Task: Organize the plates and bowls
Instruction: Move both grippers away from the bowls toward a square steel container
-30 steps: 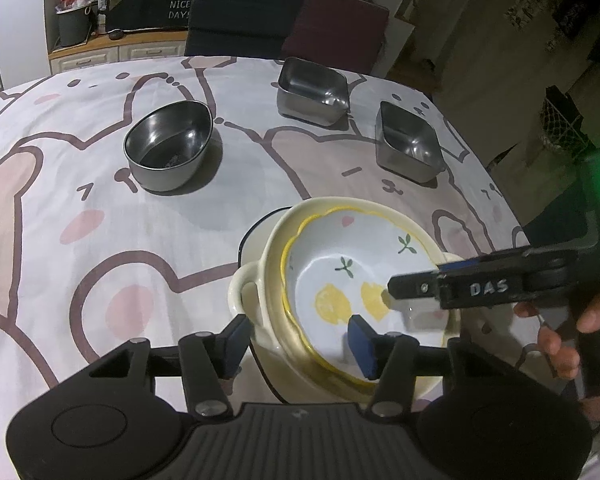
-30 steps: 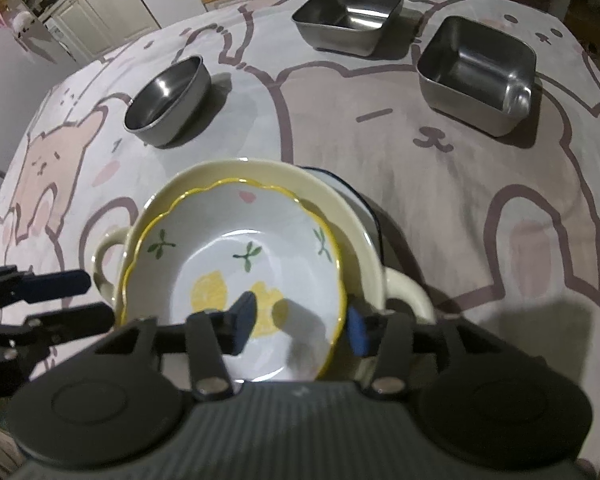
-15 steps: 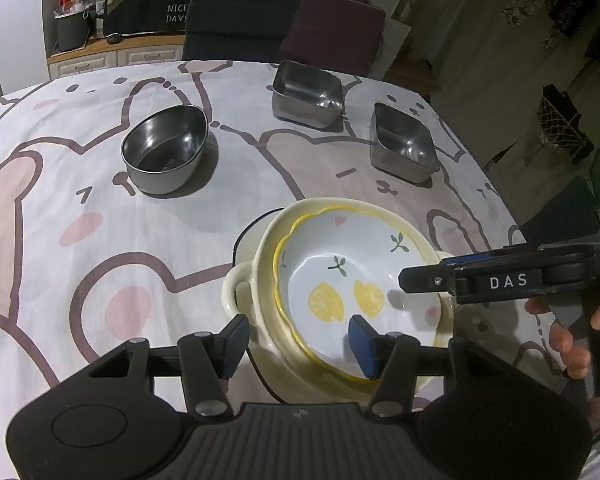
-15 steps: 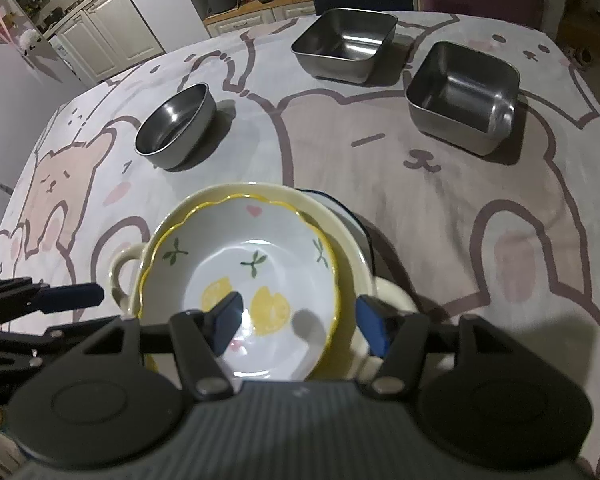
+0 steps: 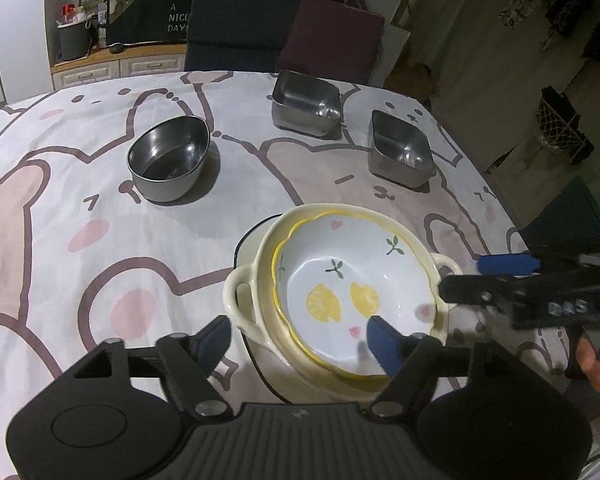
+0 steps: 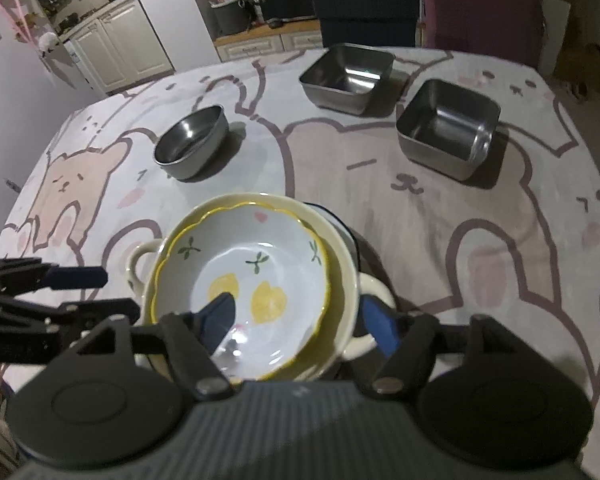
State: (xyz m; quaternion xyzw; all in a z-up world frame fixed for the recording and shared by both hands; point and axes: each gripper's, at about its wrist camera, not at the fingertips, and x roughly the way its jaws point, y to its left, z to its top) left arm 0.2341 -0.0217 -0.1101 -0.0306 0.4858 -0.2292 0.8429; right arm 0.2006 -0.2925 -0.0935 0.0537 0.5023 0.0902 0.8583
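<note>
Three nested ceramic dishes, lemon-print bowl (image 5: 356,284) uppermost inside the two-handled cream bowl (image 5: 244,300), sit on the bear-print tablecloth (image 5: 100,264) between the empty, parted left gripper (image 5: 300,340) and right gripper (image 6: 300,320); glazed, heavy and breakable, likely best pinched at the rim.

Under the cream two-handled bowl (image 5: 252,280) lies a dark-rimmed plate (image 5: 247,240), hidden but for a thin arc at its far side, so its pattern cannot be told. The lemon-print bowl (image 6: 260,264) covers the inside of the cream one, and its near rim is masked by the right gripper (image 6: 300,320). In the left wrist view, the hand (image 5: 590,364) holding the other gripper is mostly hidden, and the lettering on that gripper is blurred.
</note>
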